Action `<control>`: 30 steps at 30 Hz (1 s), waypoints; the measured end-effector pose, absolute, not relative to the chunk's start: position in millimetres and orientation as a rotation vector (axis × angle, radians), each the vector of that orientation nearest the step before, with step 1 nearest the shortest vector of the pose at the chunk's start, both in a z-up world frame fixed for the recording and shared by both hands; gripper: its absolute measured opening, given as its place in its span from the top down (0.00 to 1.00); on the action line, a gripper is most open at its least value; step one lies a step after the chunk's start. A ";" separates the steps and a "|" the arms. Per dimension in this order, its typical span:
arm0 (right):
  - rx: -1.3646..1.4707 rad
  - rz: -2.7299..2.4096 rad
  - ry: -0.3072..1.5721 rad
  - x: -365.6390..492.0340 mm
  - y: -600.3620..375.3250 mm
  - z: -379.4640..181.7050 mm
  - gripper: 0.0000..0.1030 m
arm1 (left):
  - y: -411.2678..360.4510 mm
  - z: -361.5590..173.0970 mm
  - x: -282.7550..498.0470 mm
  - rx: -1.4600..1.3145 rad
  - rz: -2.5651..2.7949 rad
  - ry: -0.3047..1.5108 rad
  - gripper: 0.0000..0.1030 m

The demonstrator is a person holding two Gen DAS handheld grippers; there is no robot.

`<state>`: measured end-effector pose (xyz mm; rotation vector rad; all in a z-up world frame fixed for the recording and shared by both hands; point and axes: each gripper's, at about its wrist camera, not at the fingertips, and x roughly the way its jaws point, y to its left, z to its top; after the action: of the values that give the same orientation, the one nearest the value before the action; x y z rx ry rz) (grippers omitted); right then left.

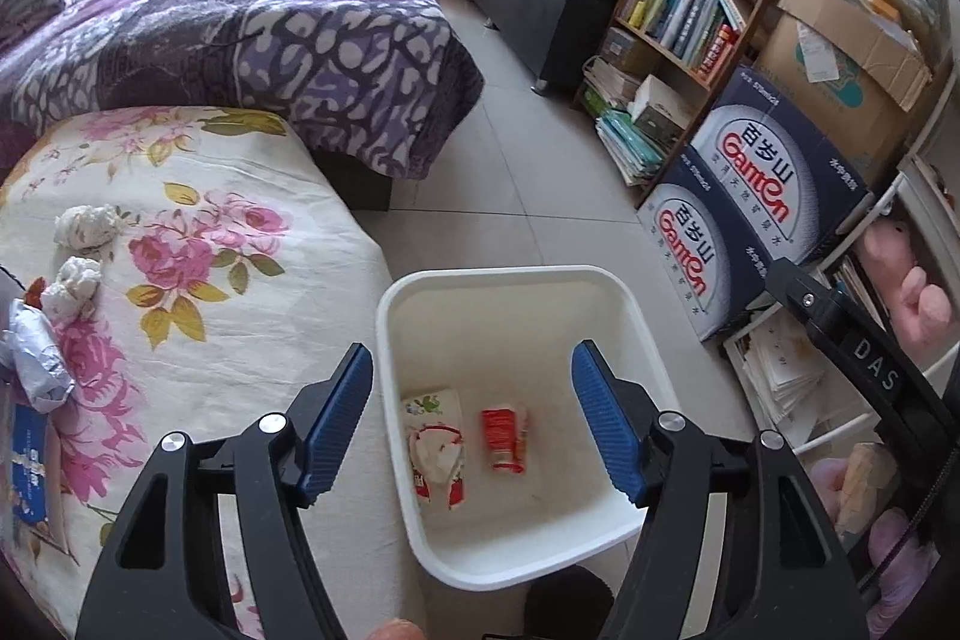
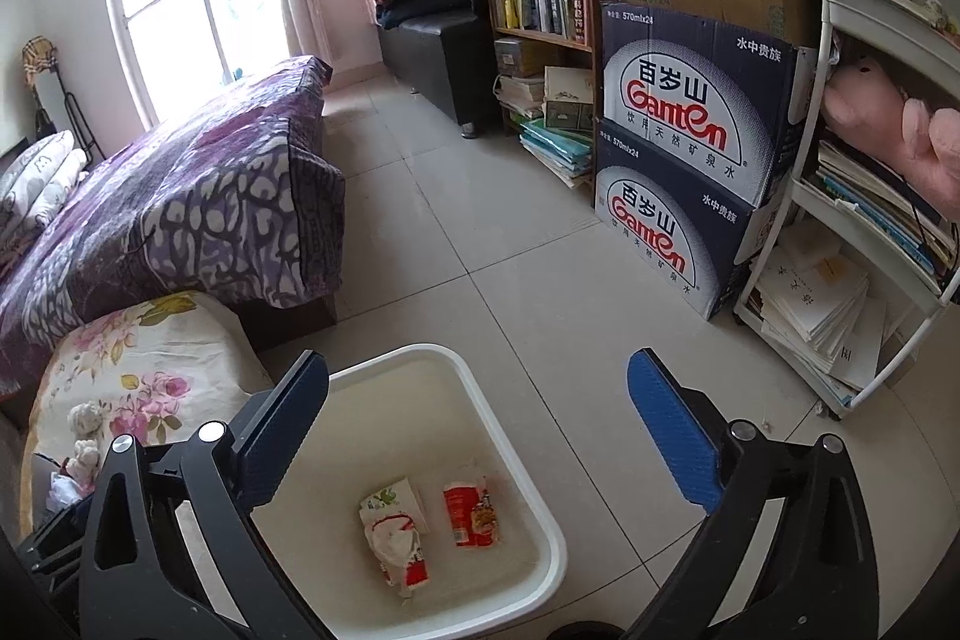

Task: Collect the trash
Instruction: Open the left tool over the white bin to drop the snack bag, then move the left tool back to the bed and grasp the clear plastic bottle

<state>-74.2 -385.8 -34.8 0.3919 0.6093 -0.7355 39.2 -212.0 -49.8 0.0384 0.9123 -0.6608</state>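
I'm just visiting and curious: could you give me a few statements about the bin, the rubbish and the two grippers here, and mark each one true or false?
1. The white bin on the floor holds two wrappers. True: a red wrapper and a red-and-white wrapper lie on its bottom.
2. The left gripper is clamping a tissue. False: its jaws are open with nothing between them.
3. Crumpled tissues lie on the floral cover. True.
4. The right gripper is shut. False: it stands wide open above the bin, empty.
5. The bin is full to the rim. False: most of its bottom is bare.
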 end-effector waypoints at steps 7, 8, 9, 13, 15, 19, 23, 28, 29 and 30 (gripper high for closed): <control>0.307 -0.696 0.621 -55.8 -354.8 -35.0 0.07 | -174.0 -42.8 52.1 0.045 -0.490 0.850 0.26; 0.297 -0.689 0.627 -53.3 -350.4 -35.6 0.07 | -167.8 -42.2 54.3 0.049 -0.472 0.842 0.26; 0.289 -0.680 0.631 -50.5 -345.8 -35.8 0.07 | -162.1 -41.7 55.6 0.057 -0.452 0.833 0.25; 0.261 -0.634 0.648 -36.4 -326.1 -37.2 0.07 | -140.9 -42.3 59.7 0.095 -0.359 0.798 0.21; 0.245 -0.607 0.659 -28.3 -314.5 -38.4 0.07 | -130.4 -43.9 62.3 0.115 -0.314 0.788 0.19; 0.212 -0.555 0.685 -13.4 -292.0 -42.6 0.07 | -111.7 -46.4 65.2 0.154 -0.238 0.767 0.15; 0.176 -0.513 0.705 -2.0 -271.3 -46.7 0.07 | -93.6 -49.8 68.3 0.201 -0.162 0.757 0.14; 0.155 -0.469 0.729 12.0 -249.9 -51.6 0.07 | -67.9 -58.6 76.4 0.250 -0.078 0.788 0.14; 0.152 -0.462 0.732 13.9 -246.1 -52.3 0.07 | -62.1 -60.8 78.8 0.257 -0.059 0.798 0.14; 0.147 -0.453 0.736 16.5 -242.1 -52.9 0.07 | -56.1 -63.4 81.3 0.265 -0.041 0.810 0.14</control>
<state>16.5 -242.1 -52.9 0.1475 0.7356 -0.4535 81.3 -56.1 -63.4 0.2647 0.8097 -0.0407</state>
